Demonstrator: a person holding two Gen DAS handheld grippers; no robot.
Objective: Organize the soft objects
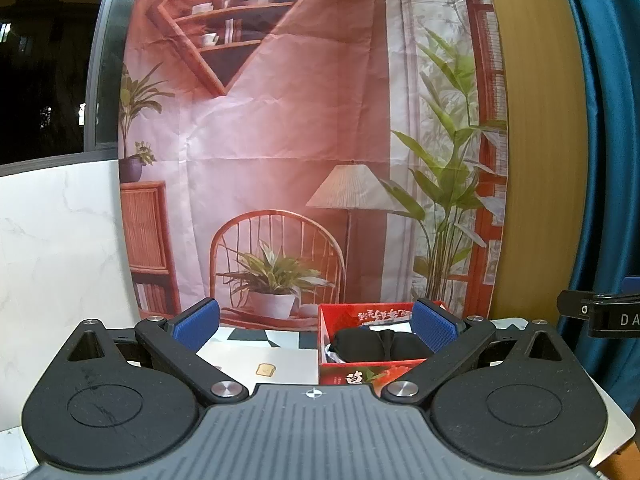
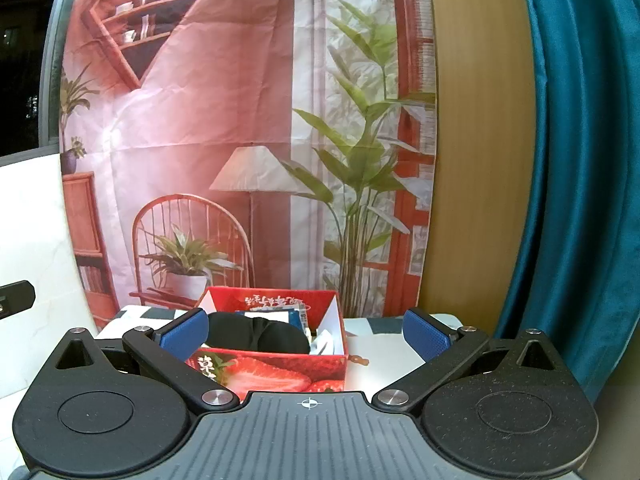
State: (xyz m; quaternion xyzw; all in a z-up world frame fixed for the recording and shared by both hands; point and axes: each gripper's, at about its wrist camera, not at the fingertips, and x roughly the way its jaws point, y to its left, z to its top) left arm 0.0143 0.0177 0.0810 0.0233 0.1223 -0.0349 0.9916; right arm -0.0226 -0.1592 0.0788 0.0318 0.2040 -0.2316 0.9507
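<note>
While a printed backdrop [image 1: 280,140] of a pink room with shelves, lamp and plants fills the wall ahead of both tongs, a teal curtain [image 2: 580,160] hangs to their right. Below, the counter [image 2: 384,364] carries a red strawberry-printed box [image 2: 280,372], open-topped with white inner walls. It sits just ahead of the right tongs [image 2: 306,334], toward their left pad, and just inside the right pad of the left tongs [image 1: 316,326]. Lying in the box is a black padded sleep mask [image 2: 260,334], soft and matte, two rounded cups pinched at the middle, atop papers or packets. Both tongs gape wide, holding nothing.
</note>
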